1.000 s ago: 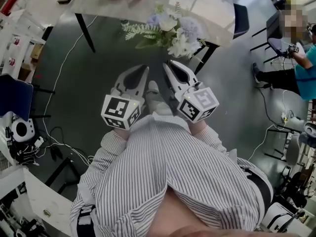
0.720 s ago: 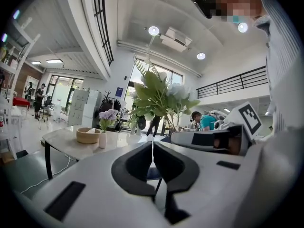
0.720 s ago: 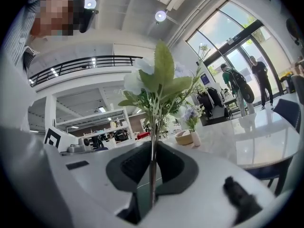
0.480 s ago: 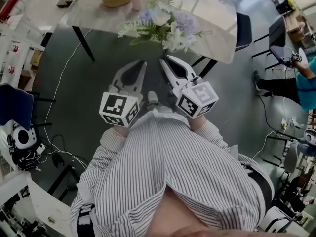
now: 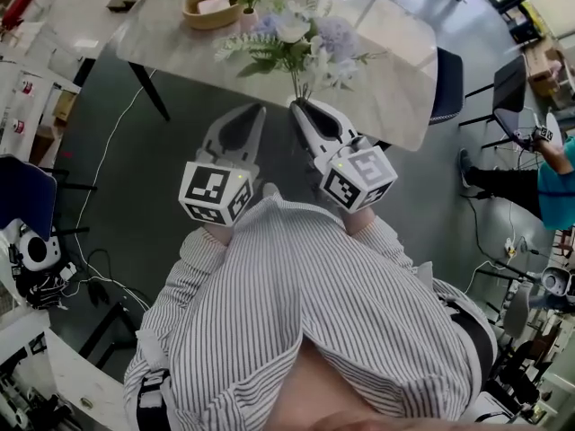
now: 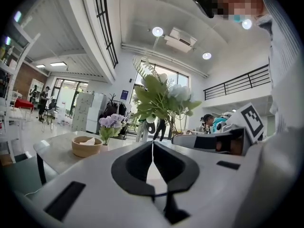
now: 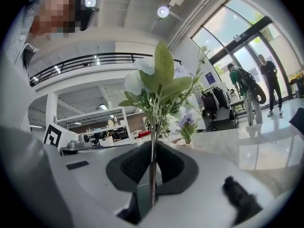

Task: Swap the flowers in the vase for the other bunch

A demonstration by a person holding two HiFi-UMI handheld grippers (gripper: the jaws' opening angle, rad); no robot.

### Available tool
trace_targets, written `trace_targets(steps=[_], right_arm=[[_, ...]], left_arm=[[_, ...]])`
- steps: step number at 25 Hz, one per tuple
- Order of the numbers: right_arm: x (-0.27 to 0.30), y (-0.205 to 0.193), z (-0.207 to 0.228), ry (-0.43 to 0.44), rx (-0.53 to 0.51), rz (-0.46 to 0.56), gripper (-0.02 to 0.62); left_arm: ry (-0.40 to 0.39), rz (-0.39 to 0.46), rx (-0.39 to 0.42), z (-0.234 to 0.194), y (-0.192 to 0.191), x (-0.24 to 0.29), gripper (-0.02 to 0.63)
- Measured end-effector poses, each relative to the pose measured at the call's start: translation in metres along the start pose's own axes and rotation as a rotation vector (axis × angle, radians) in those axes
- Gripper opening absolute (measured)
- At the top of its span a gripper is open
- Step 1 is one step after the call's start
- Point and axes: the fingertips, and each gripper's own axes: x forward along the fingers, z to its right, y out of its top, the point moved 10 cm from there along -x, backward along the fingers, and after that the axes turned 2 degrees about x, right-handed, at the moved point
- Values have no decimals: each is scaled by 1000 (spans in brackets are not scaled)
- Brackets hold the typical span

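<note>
Marble table [image 5: 395, 57] ahead, white-and-lilac bouquet [image 5: 301, 41] over its near edge, stems clamped in right gripper [image 5: 303, 108], left gripper [image 5: 255, 111] just left, jaws together, empty, wooden bowl [image 5: 208, 5] far left on table, small vase of purple flowers [image 6: 106, 134] beside bowl.

The bouquet [image 5: 301, 48] has moved further over the table [image 5: 395, 65].

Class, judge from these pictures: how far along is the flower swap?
Done: the white bunch is picked up. In hand: the right gripper has jaws shut on its stems; the left gripper is shut, empty. Left: purple flowers sit in the vase on the table; remove them, insert the bunch.
</note>
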Motion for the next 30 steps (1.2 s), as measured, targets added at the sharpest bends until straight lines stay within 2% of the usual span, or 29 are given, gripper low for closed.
trace_targets(steps=[11, 23, 30], right_arm=[[32, 14, 49, 23, -5, -20, 35], [51, 10, 55, 45, 10, -28, 35], [65, 22, 70, 0, 1, -4, 35]], left_arm=[[19, -8, -11, -18, 5, 58, 15], [24, -17, -32, -32, 3, 66, 16], [11, -3, -40, -52, 11, 79, 15]])
